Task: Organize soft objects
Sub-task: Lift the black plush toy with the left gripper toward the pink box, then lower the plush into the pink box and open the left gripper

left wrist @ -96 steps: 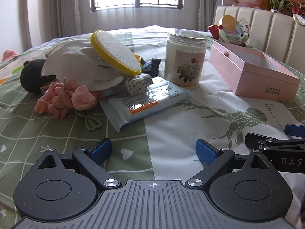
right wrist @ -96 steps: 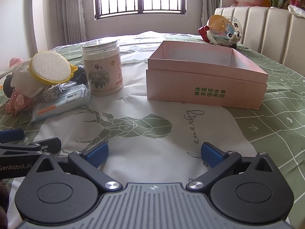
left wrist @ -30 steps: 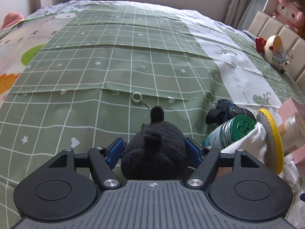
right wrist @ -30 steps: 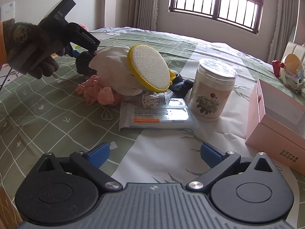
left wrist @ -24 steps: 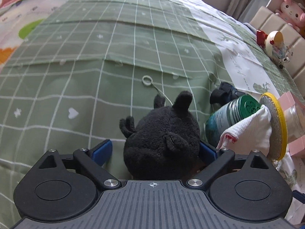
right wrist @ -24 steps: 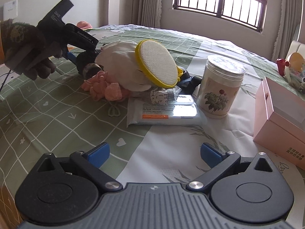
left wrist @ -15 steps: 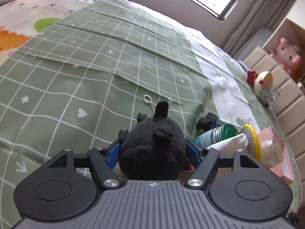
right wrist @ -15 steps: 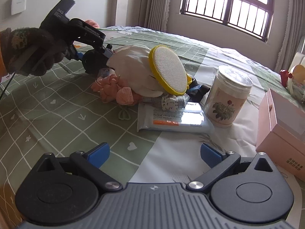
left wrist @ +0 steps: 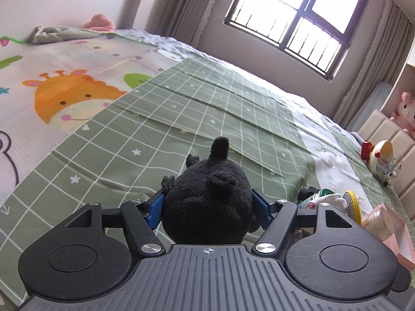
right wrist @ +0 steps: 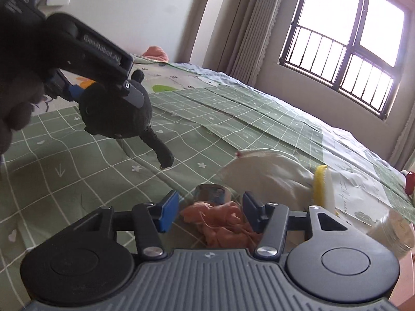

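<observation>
A round black plush toy (left wrist: pixel 207 204) is pinched between the blue pads of the left gripper (left wrist: pixel 207 206); both pads are pressed into its fur. In the right wrist view the same toy (right wrist: pixel 114 114) is seen lifted clear of the bed, with a dark limb hanging below it, and the left gripper (right wrist: pixel 103 88) is carried by a dark-gloved hand (right wrist: pixel 18 103).

The bed is covered by a green checked sheet (left wrist: pixel 181 119), with a pale cartoon-printed blanket (left wrist: pixel 64 83) lying further along it, under a barred window (left wrist: pixel 295 23).

The jaws of the right gripper (right wrist: pixel 210 211) are closing, half spread. A crumpled salmon-pink fabric piece (right wrist: pixel 220 220) lies on the bed between them; the blue pads are not seen pressing on it. Just beyond it, a round metallic can end (right wrist: pixel 212 193) is visible. To the right of that, a white cloth (right wrist: pixel 267 173) is draped over the pile, and a yellow-rimmed white mesh pad (right wrist: pixel 323 189) stands on edge against it. A clear jar with a pale lid (right wrist: pixel 394 233) is blurred at the right edge.

In the left wrist view the rest of the pile is noted at the lower right: the yellow-rimmed pad (left wrist: pixel 352 204), the jar (left wrist: pixel 378 219) and a pink cardboard box (left wrist: pixel 402 243). A red and white toy figure (left wrist: pixel 378 158) rests near a cream padded headboard (left wrist: pixel 389 140), and a pink plush rabbit (left wrist: pixel 407 111) sits above it.
</observation>
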The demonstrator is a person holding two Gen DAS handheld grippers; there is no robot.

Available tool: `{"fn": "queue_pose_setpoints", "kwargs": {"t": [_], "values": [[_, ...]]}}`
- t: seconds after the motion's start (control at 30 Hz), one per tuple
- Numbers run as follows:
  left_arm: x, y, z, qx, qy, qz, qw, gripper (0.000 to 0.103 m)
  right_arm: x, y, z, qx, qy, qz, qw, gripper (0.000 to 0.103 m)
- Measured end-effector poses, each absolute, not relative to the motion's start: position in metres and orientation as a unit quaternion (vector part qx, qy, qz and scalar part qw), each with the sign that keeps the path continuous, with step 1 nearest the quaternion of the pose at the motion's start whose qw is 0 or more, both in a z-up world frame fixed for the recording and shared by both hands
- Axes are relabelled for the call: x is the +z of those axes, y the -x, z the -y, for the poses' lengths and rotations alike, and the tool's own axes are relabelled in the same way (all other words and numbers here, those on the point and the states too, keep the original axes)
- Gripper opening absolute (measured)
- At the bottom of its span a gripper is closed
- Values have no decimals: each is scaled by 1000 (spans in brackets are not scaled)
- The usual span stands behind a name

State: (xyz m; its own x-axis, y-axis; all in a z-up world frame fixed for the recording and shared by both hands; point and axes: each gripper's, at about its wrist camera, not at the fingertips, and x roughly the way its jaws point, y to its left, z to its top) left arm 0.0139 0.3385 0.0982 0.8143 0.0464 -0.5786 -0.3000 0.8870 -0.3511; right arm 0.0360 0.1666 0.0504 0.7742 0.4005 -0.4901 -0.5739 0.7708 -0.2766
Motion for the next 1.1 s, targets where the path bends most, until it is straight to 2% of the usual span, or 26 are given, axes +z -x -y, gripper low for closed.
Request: {"fn": "queue_pose_setpoints", "kwargs": {"t": [0.17,0.33,0.37,0.4,0.67,0.87,1.1], "values": [[97,-9,-343,90,221,-285,929,74,29,-54,-196,231,253,-205,917,55],[96,-9,-344,89,223,-282,929,74,22,-68,-199,217,249,-228,916,55],[96,-9,-344,88,225,-281,929,74,22,-72,-201,216,247,-231,916,50],[97,-10,-343,88,226,-280,929,74,25,-73,-200,218,244,-231,916,43],[130,-27,-315,72,207,-262,940,74,81,-45,-153,284,181,-196,921,43],[165,-62,-249,23,183,-251,950,74,126,-34,-74,256,160,-144,942,43],[199,-116,-112,-80,122,-254,956,74,147,-50,53,130,150,-111,974,43]]}}
